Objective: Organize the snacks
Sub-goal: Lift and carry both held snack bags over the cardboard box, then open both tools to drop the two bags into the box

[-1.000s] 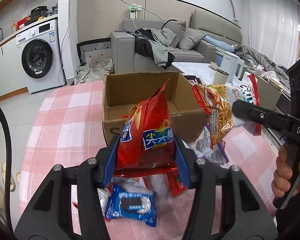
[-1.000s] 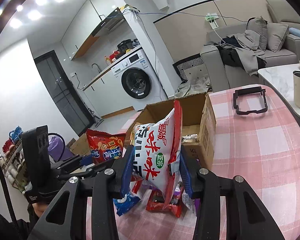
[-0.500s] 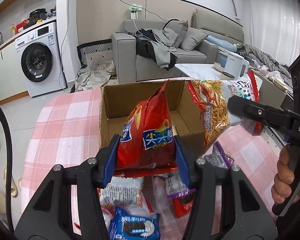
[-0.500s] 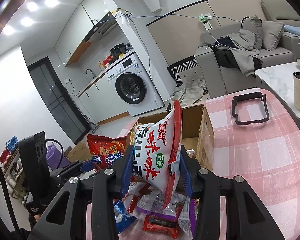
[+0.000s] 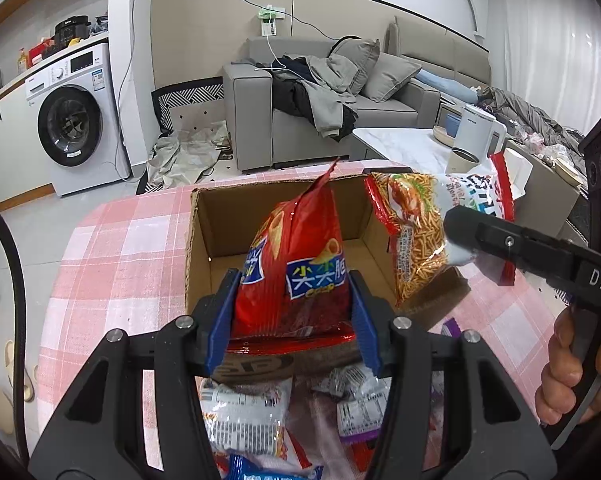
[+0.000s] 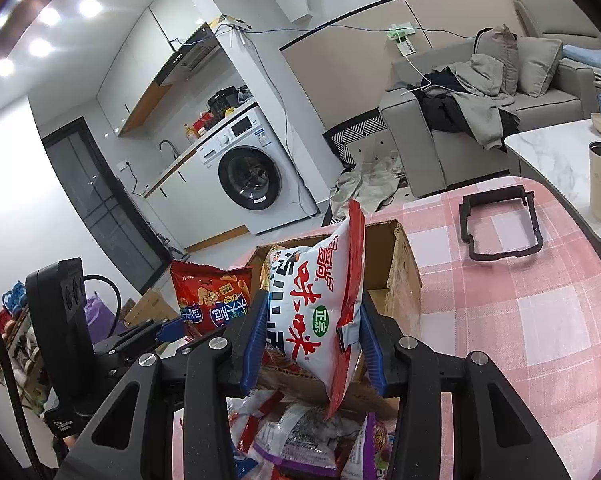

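The left gripper (image 5: 292, 312) pinches a red bag (image 5: 296, 264) over the box (image 5: 228, 216); the right gripper (image 6: 312, 344) pinches a white bag (image 6: 316, 304) beside it, above the table (image 6: 540, 320).

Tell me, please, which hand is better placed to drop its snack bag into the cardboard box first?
Left, probably. Its red chip bag hangs centred over the cardboard box opening, clamped in the left gripper. The right gripper holds its white noodle-snack bag at the box's right wall, nearer the edge.
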`<act>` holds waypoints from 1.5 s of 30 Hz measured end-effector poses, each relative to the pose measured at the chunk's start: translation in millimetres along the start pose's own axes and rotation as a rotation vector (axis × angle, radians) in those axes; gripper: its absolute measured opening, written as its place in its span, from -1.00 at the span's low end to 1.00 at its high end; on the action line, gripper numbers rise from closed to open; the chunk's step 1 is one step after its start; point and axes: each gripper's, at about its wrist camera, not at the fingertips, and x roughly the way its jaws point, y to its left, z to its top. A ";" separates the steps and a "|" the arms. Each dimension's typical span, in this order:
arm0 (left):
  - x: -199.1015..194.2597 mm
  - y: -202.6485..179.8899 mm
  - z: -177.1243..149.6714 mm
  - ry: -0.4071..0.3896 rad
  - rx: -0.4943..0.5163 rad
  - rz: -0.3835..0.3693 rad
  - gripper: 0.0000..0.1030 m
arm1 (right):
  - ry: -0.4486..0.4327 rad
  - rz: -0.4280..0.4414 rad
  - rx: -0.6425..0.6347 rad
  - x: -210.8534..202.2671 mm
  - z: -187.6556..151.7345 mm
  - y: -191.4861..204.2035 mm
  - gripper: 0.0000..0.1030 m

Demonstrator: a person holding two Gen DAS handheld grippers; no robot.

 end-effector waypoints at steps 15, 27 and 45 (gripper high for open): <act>57.6 7.6 11.1 0.035 -0.004 0.011 -0.04 | 0.040 -0.055 -0.025 32.8 1.7 -9.1 -0.18; 88.0 8.0 6.7 0.061 -0.007 0.020 -0.03 | 0.087 -0.092 -0.082 52.8 -4.2 -6.2 -0.17; 31.9 18.0 -9.5 0.006 -0.029 0.015 0.60 | 0.099 -0.095 -0.140 24.7 -10.8 3.7 0.78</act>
